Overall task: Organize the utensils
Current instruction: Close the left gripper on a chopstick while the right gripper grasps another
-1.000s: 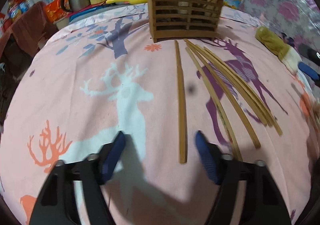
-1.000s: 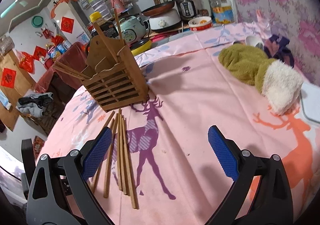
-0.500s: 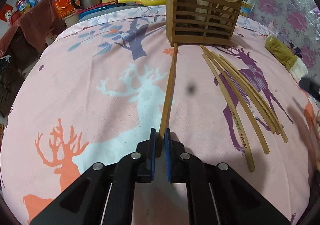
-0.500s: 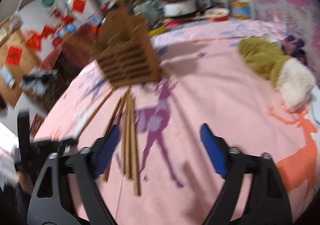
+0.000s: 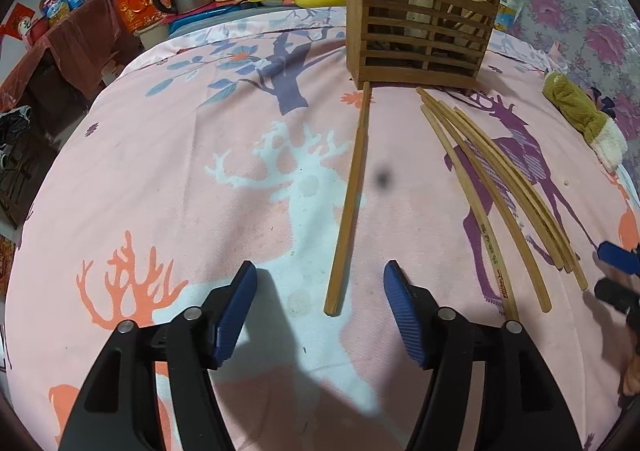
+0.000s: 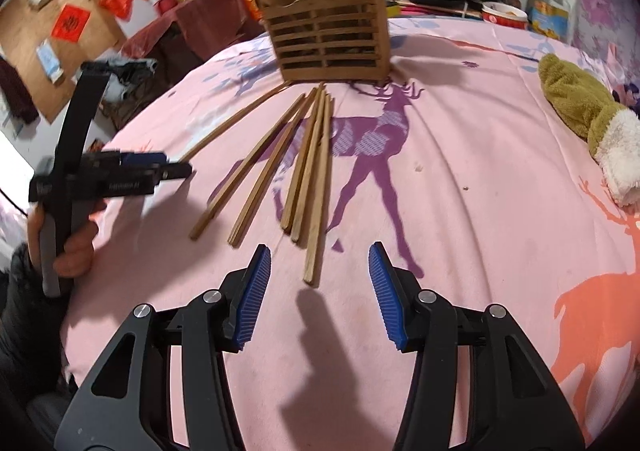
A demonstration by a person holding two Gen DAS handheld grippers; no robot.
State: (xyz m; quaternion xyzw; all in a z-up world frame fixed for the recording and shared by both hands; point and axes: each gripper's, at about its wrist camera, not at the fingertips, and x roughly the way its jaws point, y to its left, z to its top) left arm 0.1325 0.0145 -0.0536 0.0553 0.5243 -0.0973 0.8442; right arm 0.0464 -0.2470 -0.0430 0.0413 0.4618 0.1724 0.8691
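Now the left gripper [image 5: 320, 287], jaws opening, straddles the near end of a lone chopstick [image 5: 351, 195] lying flat, its far tip at the holder [image 5: 420, 31]. Nothing is gripped. The right gripper [image 6: 316, 271], jaws closing, lines up on the longest chopstick [image 6: 318, 187] of the fanned bunch, likely to pick it.

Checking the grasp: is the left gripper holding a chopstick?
No: the left gripper is opening, its pads clear of the lone chopstick lying on the cloth.
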